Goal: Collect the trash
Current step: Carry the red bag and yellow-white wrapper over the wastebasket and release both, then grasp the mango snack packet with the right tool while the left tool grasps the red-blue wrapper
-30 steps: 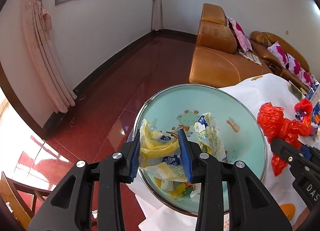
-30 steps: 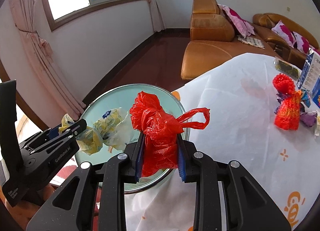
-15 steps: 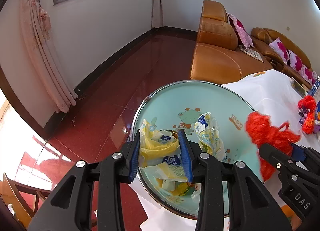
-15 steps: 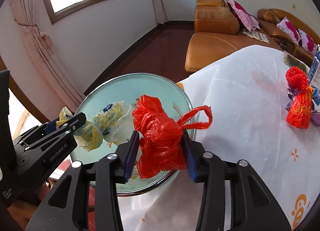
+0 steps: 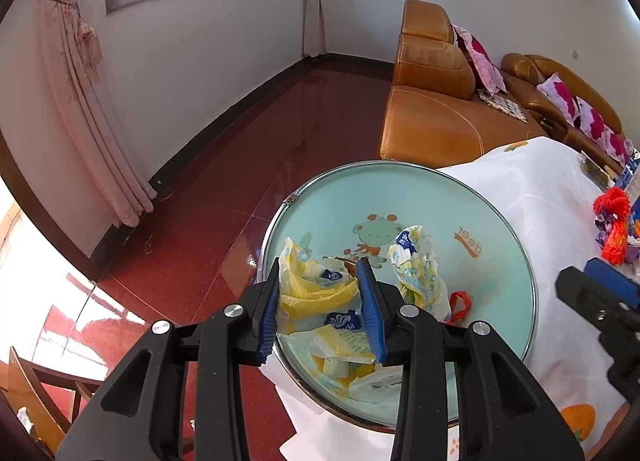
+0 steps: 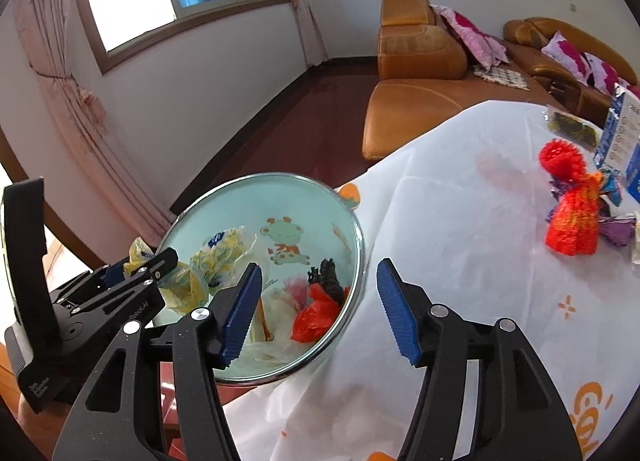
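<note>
A light green basin (image 5: 432, 197) (image 6: 224, 201) with a cartoon print sits at the table's edge. My left gripper (image 5: 320, 311) is shut on a yellow and white plastic wrapper (image 5: 316, 289) over the basin; it also shows in the right wrist view (image 6: 176, 281). My right gripper (image 6: 320, 309) is open and empty above the basin's near rim. A red plastic bag (image 6: 316, 315) lies inside the basin, partly visible in the left wrist view (image 5: 459, 303). Another crumpled wrapper (image 5: 420, 273) lies in the basin.
A white tablecloth (image 6: 460, 261) covers the table. A red mesh bag (image 6: 572, 217) with purple wrappers and boxes stands at the far right. Orange leather sofas (image 5: 436, 117) stand behind. The red floor (image 5: 240, 165) lies below the table's left edge.
My right gripper has opened and the red plastic bag has dropped into the basin. My left gripper still holds the yellow wrapper over the basin.
</note>
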### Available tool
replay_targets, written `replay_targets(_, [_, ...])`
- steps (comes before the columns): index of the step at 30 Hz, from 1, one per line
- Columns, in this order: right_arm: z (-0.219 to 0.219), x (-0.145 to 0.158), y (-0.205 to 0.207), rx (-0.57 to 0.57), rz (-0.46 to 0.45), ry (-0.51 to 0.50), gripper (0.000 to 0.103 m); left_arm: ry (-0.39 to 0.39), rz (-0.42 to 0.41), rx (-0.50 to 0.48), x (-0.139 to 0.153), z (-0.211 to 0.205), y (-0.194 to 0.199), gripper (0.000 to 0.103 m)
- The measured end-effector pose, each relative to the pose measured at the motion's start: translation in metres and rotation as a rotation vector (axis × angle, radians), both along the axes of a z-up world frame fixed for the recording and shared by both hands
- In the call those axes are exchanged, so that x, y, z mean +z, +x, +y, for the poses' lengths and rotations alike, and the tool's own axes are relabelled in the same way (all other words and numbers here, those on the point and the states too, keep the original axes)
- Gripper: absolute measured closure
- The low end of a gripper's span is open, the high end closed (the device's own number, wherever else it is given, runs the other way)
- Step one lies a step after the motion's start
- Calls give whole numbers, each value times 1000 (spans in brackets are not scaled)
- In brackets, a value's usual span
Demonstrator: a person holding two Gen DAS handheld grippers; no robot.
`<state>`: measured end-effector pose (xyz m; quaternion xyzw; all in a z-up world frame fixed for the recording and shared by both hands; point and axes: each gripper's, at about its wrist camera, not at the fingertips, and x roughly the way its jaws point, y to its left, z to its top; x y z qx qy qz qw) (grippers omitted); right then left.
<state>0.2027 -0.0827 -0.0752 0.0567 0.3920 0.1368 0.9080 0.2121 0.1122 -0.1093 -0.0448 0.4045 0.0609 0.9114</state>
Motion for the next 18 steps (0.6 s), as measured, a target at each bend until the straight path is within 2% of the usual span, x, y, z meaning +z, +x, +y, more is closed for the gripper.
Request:
replay_targets(4, [-8,3,-7,-20,-11,3,43,10,5,3,1,-1,-1,65])
replay_targets(18, [-42,12,-22,-104,-23,48,43,73,-23,29,17,-15,-9,25])
